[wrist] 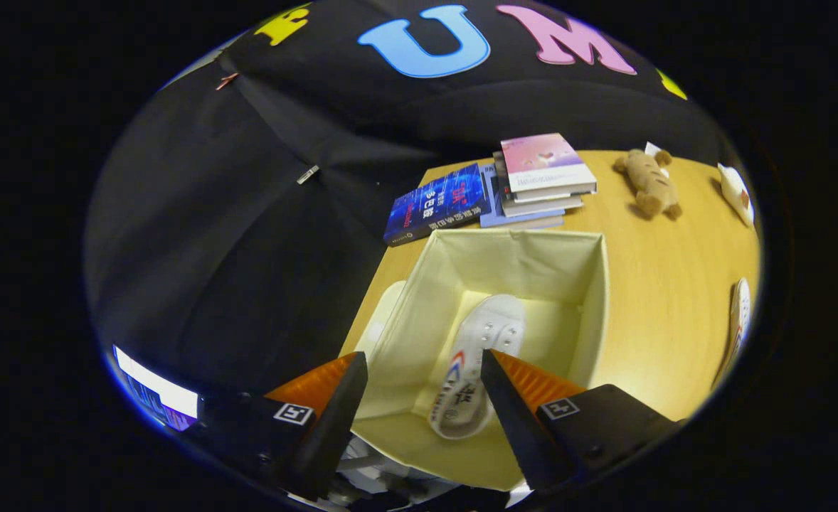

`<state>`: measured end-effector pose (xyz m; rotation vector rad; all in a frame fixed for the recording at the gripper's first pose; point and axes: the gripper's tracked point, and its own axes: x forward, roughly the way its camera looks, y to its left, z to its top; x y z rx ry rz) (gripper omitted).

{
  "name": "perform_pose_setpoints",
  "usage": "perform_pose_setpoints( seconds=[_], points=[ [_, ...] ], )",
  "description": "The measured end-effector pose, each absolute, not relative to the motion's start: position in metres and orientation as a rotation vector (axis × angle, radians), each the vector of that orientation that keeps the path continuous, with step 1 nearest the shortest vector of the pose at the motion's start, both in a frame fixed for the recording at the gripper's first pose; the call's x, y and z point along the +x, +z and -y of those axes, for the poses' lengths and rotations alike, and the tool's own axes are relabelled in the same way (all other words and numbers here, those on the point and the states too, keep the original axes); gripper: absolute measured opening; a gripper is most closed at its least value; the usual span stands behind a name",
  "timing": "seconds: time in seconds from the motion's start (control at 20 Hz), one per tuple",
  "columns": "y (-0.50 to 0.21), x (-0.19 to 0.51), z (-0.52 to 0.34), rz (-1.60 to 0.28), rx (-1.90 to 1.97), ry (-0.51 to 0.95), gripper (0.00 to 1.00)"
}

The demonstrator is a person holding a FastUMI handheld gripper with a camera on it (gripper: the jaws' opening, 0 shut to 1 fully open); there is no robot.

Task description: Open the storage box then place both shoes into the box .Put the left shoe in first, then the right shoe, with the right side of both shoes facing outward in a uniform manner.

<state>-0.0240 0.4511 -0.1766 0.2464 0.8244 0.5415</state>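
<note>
Gripper view, looking down past the two fingers into an open storage box. The gripper hangs above the near part of the box with its fingers spread apart, released, and nothing held between them. Inside the box, on its pale floor, lies one white shoe, sole side toward the camera (printed markings show on the sole), running lengthwise from just beside the right finger toward the box's far wall; the shoe's near end sits in the gap between the fingertips as seen from above, but the fingers do not press on it. The box stands on a wooden table, close to the table's edge beside the black booth wall. A pale flat piece, possibly the box's lid (cannot tell for certain), rests against the box's outer side at that edge. Beyond the box: a blue book lying flat, touching a stack of books. Farther off on the table lies a plush toy. A second white shoe rests well apart from the box, on the table's opposite side.
</note>
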Motion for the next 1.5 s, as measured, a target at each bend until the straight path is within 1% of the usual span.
perform_pose_setpoints(
  seconds=[0.2,0.4,0.65,1.0,1.25,1.5],
  points=[
    [-0.156,-0.027,-0.366,-0.715,0.128,0.514,0.99],
    [-0.16,-0.023,-0.257,-0.681,0.045,0.422,0.99],
    [-0.19,-0.016,-0.135,-0.716,0.038,0.276,0.99],
    [-0.265,-0.022,0.02,-0.838,0.003,0.113,0.99],
    [-0.319,-0.019,0.079,-0.931,-0.003,0.047,0.99],
    [-0.354,-0.017,0.085,-1.015,0.028,0.045,0.99]
  ],
)
